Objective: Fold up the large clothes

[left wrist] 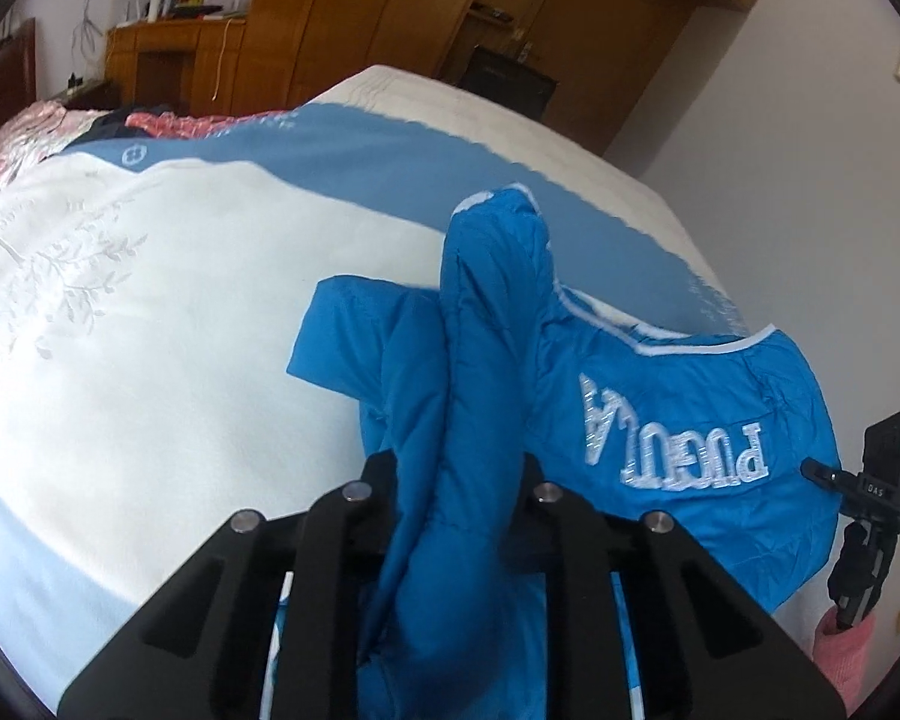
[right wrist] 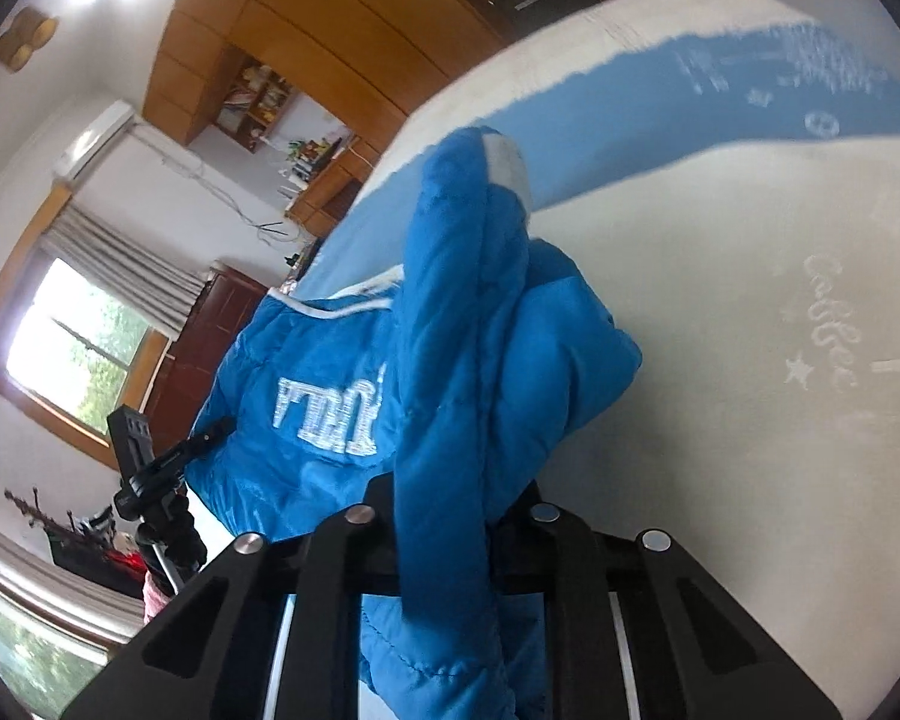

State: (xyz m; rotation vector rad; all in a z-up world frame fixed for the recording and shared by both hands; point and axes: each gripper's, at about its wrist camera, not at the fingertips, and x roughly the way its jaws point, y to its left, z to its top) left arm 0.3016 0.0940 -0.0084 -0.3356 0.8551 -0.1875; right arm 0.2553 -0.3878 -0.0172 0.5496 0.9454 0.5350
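Above the bed [left wrist: 150, 312], blue jacket [left wrist: 678, 498] embroidered "PUGULA".

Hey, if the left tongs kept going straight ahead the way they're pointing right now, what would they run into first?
The left tongs are shut on the blue jacket, so its bunched fabric fills their path. Beyond that fold, the line seems to lead to the white and blue bedspread, though depth is hard to judge.

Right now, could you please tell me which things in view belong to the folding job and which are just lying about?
Part of the job:
blue jacket
left gripper, shut on it
right gripper, shut on it
bed

Lying about:
pink quilt
wooden wardrobe
air conditioner
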